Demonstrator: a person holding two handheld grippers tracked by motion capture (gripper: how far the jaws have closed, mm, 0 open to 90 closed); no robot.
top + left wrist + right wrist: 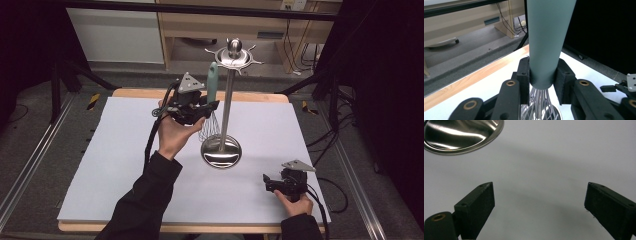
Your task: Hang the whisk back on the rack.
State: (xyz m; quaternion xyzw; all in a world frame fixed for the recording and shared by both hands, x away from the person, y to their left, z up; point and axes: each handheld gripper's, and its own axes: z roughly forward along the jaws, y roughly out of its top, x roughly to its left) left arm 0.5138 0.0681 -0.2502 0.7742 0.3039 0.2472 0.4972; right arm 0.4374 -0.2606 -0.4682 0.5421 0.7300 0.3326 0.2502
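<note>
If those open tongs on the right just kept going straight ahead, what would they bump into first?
Probably the stand's steel base: the right tongs, open over bare white tabletop, have it ahead and slightly leftward, so they might slip past.

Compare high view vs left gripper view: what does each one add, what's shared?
High view alone: the steel stand's hooked top and round base, the right tongs low on the white table. Left gripper view alone: the pads clamped on both sides of the handle's lower end, right above the wires. Shared: the left tongs gripping the teal-handled whisk.
</note>
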